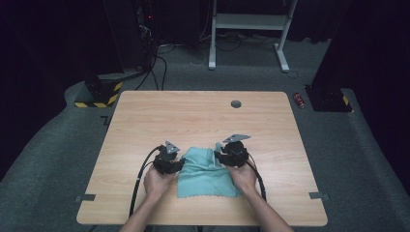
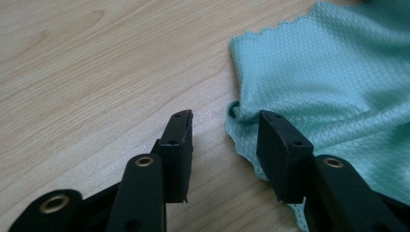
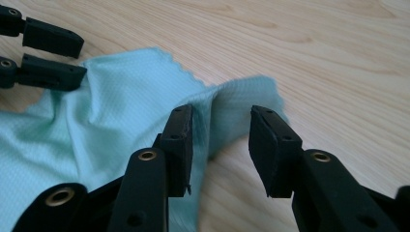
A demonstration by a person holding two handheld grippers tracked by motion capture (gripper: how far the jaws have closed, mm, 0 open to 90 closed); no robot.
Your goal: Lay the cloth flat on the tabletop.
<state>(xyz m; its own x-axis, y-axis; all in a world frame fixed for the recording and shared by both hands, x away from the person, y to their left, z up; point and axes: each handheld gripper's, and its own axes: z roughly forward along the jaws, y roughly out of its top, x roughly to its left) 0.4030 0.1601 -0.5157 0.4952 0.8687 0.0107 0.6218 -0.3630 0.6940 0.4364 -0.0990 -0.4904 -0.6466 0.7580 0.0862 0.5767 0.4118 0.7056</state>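
Lying on a light wooden table (image 1: 193,111), a teal cloth (image 1: 205,174) sits near the front edge, rumpled along its far side and flatter toward the person. A person's two forearms come in from the bottom of the high view, each hand holding a black two-jaw gripper at one far corner of the cloth.

The left gripper (image 2: 223,126) is at the cloth's left far corner. Its jaws stand apart with a clear gap between them. One jaw rests over bare wood, the other lies over the cloth's scalloped edge. Nothing is pinched between them.

The right gripper (image 3: 220,123) is at the cloth's right far corner. Its jaws are also spread apart. A raised fold of cloth stands in the gap, close against the left-hand jaw, with table showing beside the other jaw. It has hold of nothing.

From the right gripper view, the left gripper's two jaws appear farther off at the cloth's opposite corner.

A small dark round plug (image 1: 236,104) is set in the table near its far edge.
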